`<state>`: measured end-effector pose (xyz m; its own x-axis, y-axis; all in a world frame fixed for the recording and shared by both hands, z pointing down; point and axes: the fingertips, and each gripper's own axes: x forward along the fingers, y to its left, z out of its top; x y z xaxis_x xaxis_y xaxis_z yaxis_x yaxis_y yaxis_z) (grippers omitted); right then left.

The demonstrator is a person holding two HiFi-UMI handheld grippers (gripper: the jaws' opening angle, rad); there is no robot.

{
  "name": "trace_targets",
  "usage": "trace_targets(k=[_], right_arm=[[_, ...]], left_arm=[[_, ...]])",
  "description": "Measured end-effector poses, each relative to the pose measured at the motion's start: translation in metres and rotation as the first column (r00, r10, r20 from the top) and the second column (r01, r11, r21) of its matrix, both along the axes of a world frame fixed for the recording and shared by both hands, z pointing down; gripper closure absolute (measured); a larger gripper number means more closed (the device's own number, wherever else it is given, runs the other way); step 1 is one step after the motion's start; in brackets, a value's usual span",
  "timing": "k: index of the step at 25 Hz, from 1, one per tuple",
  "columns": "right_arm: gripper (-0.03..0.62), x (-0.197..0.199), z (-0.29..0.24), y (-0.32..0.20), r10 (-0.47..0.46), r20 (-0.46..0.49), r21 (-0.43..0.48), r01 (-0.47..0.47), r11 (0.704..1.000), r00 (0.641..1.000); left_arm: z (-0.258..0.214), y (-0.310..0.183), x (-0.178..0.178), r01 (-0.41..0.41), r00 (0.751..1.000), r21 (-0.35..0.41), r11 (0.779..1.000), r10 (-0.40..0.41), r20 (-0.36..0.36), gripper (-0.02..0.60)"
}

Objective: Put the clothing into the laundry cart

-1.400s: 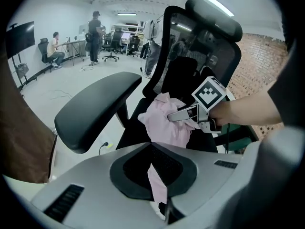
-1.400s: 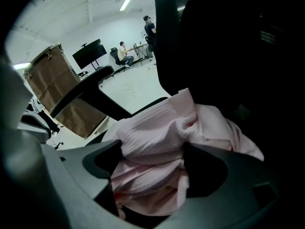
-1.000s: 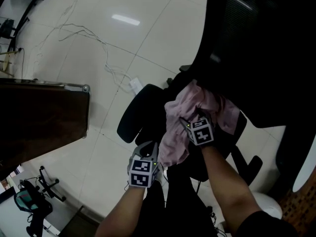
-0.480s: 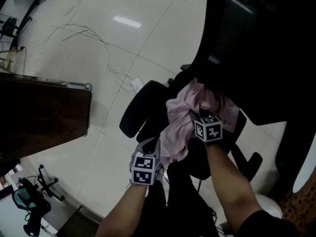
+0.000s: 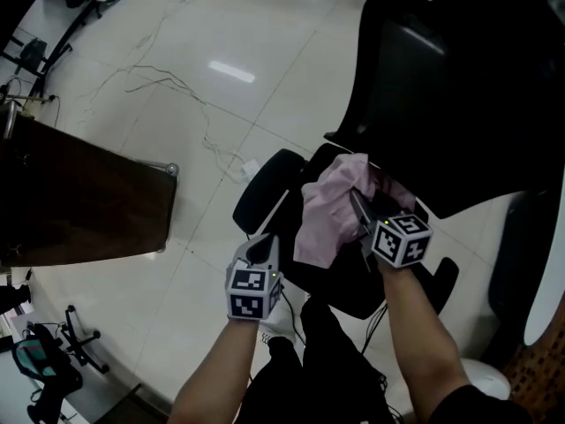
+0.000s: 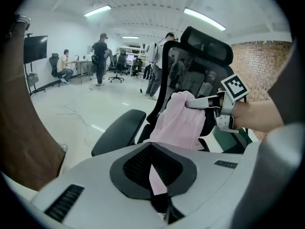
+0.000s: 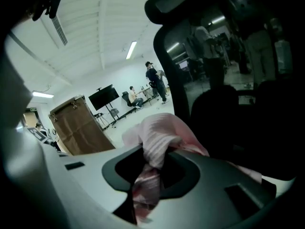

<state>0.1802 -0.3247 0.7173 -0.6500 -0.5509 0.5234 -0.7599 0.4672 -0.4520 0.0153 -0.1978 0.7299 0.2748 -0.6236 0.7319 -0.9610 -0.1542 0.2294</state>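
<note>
Seat hidden!
Pink garment [image 5: 328, 212] covers the seat of the chair [image 5: 424, 78]; left of it, the brown cart [image 5: 88, 203] runs off-frame.

Tiled floor [image 5: 265, 34]: office chair [image 5: 459, 104], cart [image 5: 79, 206], cable [image 5: 168, 82]

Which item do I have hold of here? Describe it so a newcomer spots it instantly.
Find the black office chair right of the brown laundry cart. Over its seat hangs a crumpled garment, pinched by the left claw low down and by the right claw, just closed, at the top. It is the only pale pink thing against the chair's black.
</note>
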Motion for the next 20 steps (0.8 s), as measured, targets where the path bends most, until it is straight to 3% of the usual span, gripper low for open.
trace_targets(k=[8, 20], right_arm=[[0.497, -0.031, -0.147, 0.024, -0.027, 0.091, 0.165, 0.011, 0.986, 0.996], [0.5, -0.07, -0.301, 0.102, -0.05, 0.158, 0.297, 0.001, 0.955, 0.986]], left_arm=[[-0.105, 0.017, -0.045, 0.009, 0.999, 0.17, 0.985, -0.018, 0.05, 0.581], [-0.229, 0.135, -0.136, 0.09, 0.987, 0.311, 0.946, -0.127, 0.1, 0.581]])
